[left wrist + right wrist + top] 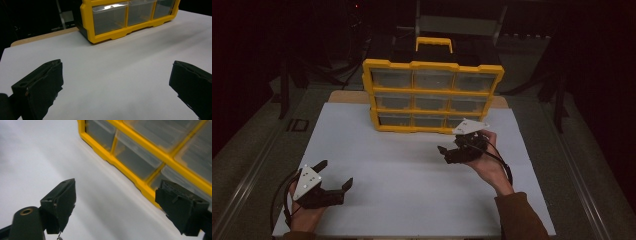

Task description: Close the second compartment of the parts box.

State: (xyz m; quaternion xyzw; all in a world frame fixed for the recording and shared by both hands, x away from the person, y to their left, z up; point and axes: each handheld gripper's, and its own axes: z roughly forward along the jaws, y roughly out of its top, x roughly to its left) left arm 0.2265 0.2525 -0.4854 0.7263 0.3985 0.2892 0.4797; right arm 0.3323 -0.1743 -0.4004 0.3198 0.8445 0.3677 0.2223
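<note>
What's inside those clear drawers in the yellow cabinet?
The drawers of the yellow cabinet are all shut. Through the cloudy fronts nothing distinct shows; the near one in the left gripper view looks empty, with only a glare on it. Small contents could be hidden.

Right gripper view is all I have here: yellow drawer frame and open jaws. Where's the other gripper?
Observer: The left gripper rests near the white sheet's front left corner, jaws open, nothing between them.
Operator: How big is that yellow thing?
Observer: The yellow organizer has three rows of three clear drawers.
Operator: Anything on top of it?
Observer: A yellow carry handle.
Operator: And my gripper?
Observer: The right gripper hangs just before the bottom row, holding nothing.
</note>
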